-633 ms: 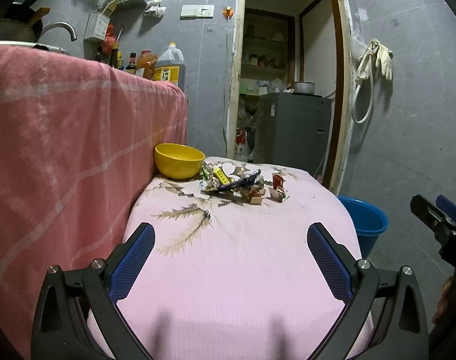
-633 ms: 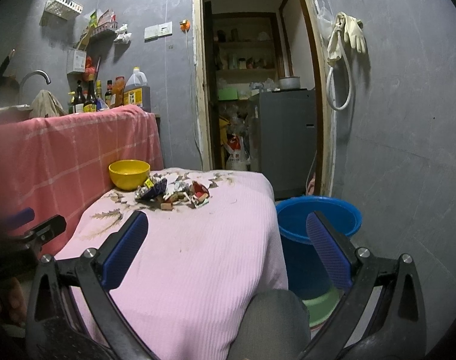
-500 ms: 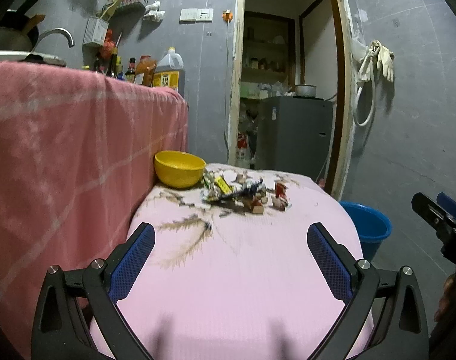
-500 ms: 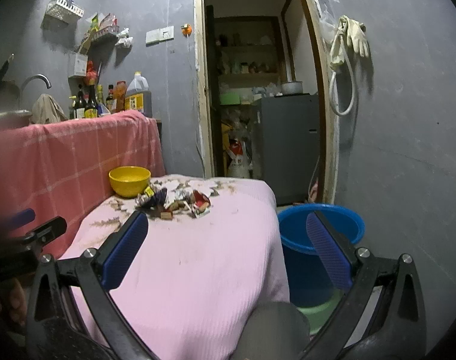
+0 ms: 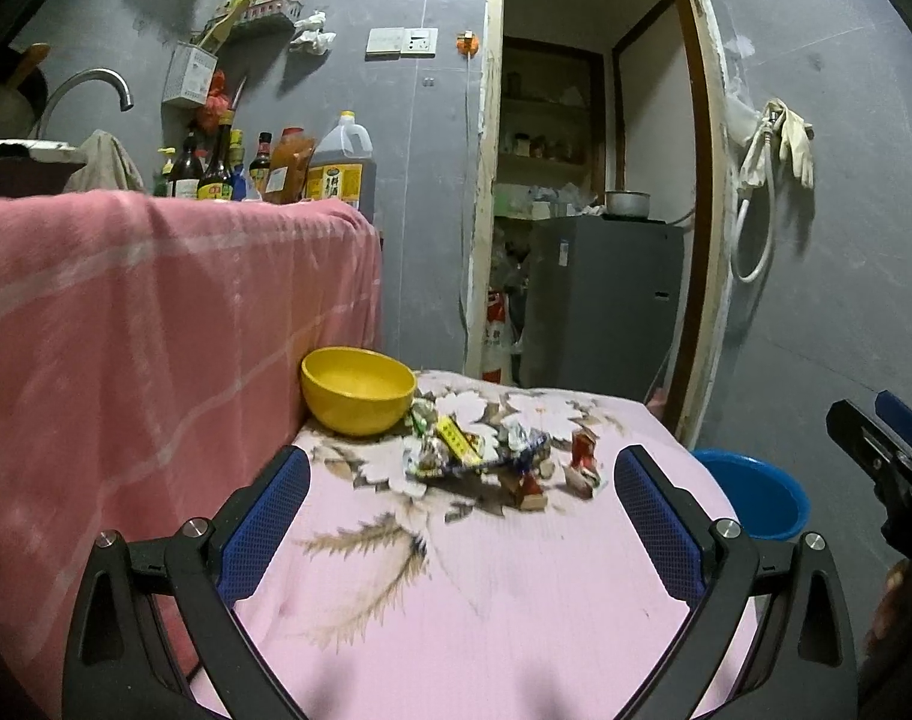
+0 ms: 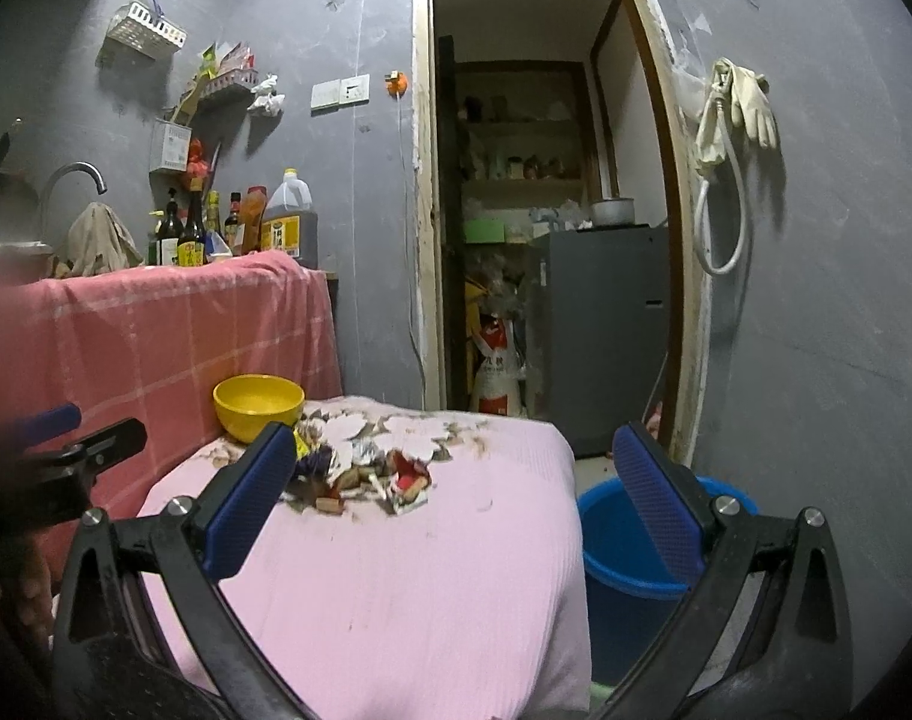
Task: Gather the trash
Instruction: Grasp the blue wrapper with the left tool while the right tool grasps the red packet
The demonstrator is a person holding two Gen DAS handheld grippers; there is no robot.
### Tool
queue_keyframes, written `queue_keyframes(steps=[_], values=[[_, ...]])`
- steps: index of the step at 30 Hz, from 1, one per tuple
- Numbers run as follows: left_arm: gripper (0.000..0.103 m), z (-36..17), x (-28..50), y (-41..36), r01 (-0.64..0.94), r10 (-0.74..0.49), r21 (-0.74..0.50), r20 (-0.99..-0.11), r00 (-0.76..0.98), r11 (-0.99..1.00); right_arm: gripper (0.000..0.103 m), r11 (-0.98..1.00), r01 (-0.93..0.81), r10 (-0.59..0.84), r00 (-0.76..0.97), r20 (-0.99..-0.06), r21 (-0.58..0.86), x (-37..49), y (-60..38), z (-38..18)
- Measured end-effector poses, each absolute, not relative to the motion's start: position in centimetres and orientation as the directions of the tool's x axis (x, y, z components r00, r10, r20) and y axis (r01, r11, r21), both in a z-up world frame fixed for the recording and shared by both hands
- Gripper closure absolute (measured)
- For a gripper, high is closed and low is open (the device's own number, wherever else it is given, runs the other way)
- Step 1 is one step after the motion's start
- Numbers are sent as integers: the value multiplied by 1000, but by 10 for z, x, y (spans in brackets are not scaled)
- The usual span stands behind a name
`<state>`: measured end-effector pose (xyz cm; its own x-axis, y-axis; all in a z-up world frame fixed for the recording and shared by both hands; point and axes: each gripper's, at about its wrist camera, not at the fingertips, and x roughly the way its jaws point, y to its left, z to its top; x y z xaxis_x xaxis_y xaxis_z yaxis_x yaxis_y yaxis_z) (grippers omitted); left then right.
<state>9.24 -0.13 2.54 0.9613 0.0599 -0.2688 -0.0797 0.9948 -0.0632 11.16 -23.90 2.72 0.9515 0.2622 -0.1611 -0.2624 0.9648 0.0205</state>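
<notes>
Trash pile (image 5: 486, 456) beside yellow bowl (image 5: 357, 389) | blurred, perhaps wrappers | both fingers wide, empty

A matt, ribbed pink cloth (image 5: 516, 600) with a printed flower pattern covers the worktop, and on it lie crinkled, glossy foil and paper wrappers (image 5: 474, 450) beside a smooth yellow plastic bowl (image 5: 357, 390). The blue bucket (image 6: 624, 546) looks like shiny plastic. Each tool carries textured blue pads (image 5: 264, 516) on matt black plastic arms with metal screws.

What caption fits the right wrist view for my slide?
Open right gripper approaches a wrapper pile on a pink table, yellow bowl behind, blue bucket alongside.
</notes>
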Motion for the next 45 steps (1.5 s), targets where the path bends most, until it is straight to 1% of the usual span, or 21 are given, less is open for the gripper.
queue_keyframes(steps=[7,13,16,22,29,30,33,35,37,39,43,45], values=[[3,31,127,7,-94,78,-54,-248,966,994,0,961,-275,273,953,-132,7,152,-230,33],[3,30,161,23,-126,94,-98,-283,954,987,0,959,-282,278,949,-149,-9,191,-216,30],[4,28,179,33,-152,104,-130,-322,941,980,0,960,-280,271,945,-182,-23,212,-209,25],[4,15,218,46,-201,115,-156,-436,892,967,0,956,-291,272,927,-259,-33,252,-200,10],[4,-9,249,48,-212,63,-204,-563,824,956,0,950,-312,278,880,-384,-29,288,-191,-11],[6,-11,252,47,-212,55,-208,-578,814,955,0,946,-322,282,867,-410,-29,295,-190,-15],[17,-20,263,47,-209,18,-236,-621,784,949,0,935,-354,305,835,-458,-21,304,-185,-24],[28,-26,270,49,-215,-15,-272,-652,758,938,0,925,-380,316,800,-511,-22,313,-179,-32],[35,-31,277,53,-223,-49,-310,-675,736,924,0,917,-399,327,765,-555,-10,321,-175,-39],[38,-36,282,59,-239,-91,-362,-695,713,901,1,909,-417,340,728,-595,9,330,-171,-45],[39,-44,284,66,-263,-140,-420,-717,683,868,5,900,-435,339,666,-664,24,350,-162,-58],[44,-50,287,68,-269,-170,-447,-726,666,853,6,897,-441,335,640,-691,27,359,-158,-64]])
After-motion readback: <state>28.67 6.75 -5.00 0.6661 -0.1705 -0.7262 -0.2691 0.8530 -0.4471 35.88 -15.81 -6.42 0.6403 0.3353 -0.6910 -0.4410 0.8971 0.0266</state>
